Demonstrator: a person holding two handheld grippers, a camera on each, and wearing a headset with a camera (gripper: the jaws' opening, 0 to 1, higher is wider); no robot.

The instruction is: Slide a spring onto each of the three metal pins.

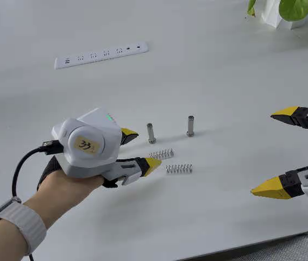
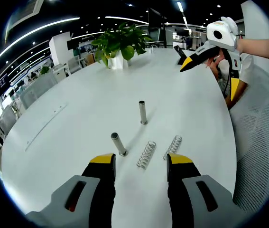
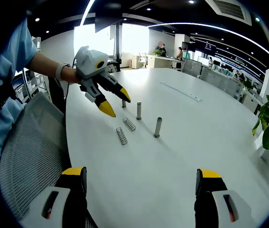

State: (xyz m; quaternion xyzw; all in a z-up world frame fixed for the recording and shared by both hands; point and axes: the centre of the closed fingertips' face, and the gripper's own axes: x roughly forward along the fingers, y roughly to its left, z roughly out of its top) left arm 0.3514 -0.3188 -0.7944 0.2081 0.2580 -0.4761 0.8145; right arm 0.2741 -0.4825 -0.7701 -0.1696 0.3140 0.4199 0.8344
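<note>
Jaws apart, the left gripper (image 1: 145,147) hovers just beside the lying springs (image 1: 161,154), probably lining up a pick; two upright pins (image 1: 151,133) stand just behind the springs; the right gripper (image 1: 263,153), jaws wide, hangs well apart.

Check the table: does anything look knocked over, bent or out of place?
Nothing stands out. The left pin and right pin stand upright; the farther spring and nearer spring lie flat beside them. The left hand-held gripper and right hand-held gripper are open, empty.

The head view's edge cuts off the right gripper (image 1: 263,153).
</note>
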